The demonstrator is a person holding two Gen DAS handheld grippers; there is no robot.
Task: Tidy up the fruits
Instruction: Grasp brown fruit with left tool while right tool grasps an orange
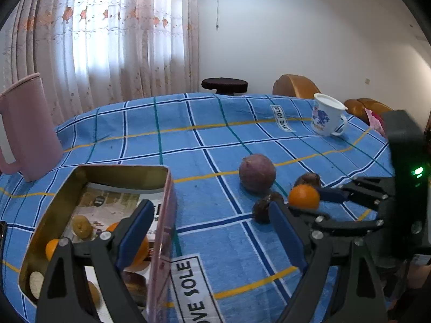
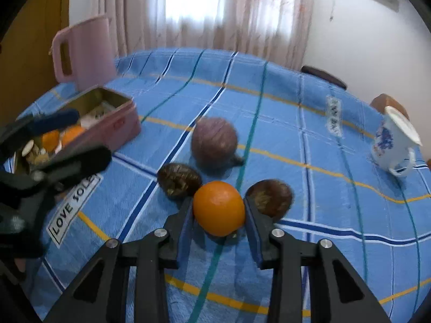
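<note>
My right gripper [image 2: 218, 210] is shut on an orange [image 2: 218, 207], just above the blue checked cloth; it also shows in the left wrist view [image 1: 303, 196]. Two dark brown wrinkled fruits [image 2: 179, 179] [image 2: 270, 197] lie on either side of it, and a purple round fruit [image 2: 214, 141] lies behind. My left gripper [image 1: 210, 231] is open and empty beside the pink tin box [image 1: 161, 215], one finger over its inside. The tin holds oranges [image 1: 52, 248] and small yellowish fruits [image 1: 82, 226]. In the right wrist view the tin [image 2: 118, 123] is at left.
A pink jug [image 1: 25, 126] stands behind the tin at the table's left. A white mug with a blue print [image 1: 326, 115] stands at the far right. A dark stool [image 1: 224, 84] and brown chairs [image 1: 295, 86] stand beyond the table edge.
</note>
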